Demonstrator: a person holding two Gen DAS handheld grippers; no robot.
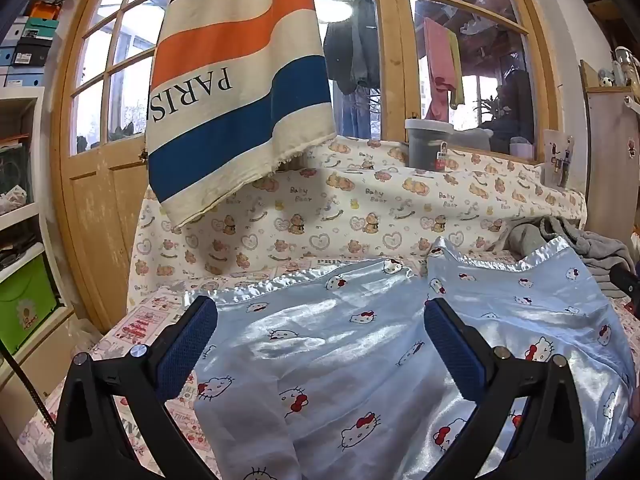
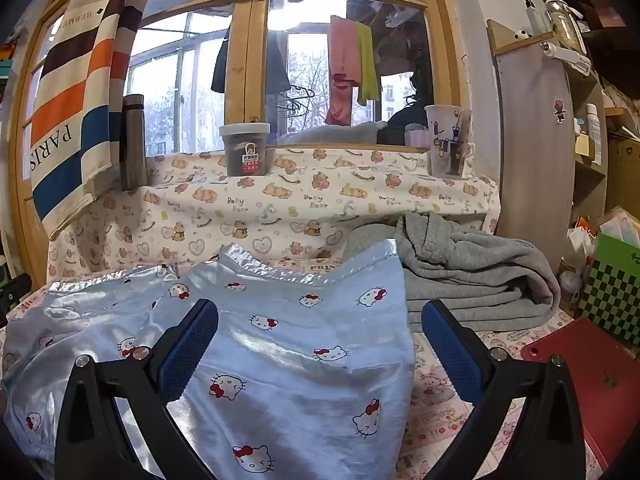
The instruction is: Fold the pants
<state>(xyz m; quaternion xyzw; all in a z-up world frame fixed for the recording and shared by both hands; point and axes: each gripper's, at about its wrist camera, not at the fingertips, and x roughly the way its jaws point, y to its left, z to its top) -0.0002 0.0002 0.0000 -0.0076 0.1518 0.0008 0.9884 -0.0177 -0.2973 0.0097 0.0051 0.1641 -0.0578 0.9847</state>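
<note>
the light blue satin pants (image 1: 360, 344) with a cat-face print lie spread flat on the printed table cover (image 1: 148, 320), both leg ends toward the window wall. the left gripper (image 1: 320, 344) hovers over the left leg with its jaws spread wide and nothing clamped between the blue pads (image 1: 188, 348). the right gripper (image 2: 320, 344) hangs over the other leg the same way, jaws fully apart, empty, its right finger out past the pants' edge above the cover.

on the ledge draped with baby-bear cloth (image 2: 320, 200) stands a lidded tub (image 2: 245, 148) with a sticker on its front; its dark contents fill it but cannot be identified. to its left stands a closed metal flask (image 2: 133, 140), what is inside hidden. at the right end of the ledge a white printed cup (image 2: 448, 140) holds a few upright sticks or pens, too small to tell which.

a folded grey garment (image 2: 472, 280) sits just beside the pants on the right, touching their edge. a striped towel (image 1: 240, 80) marked paris hangs at the left
</note>
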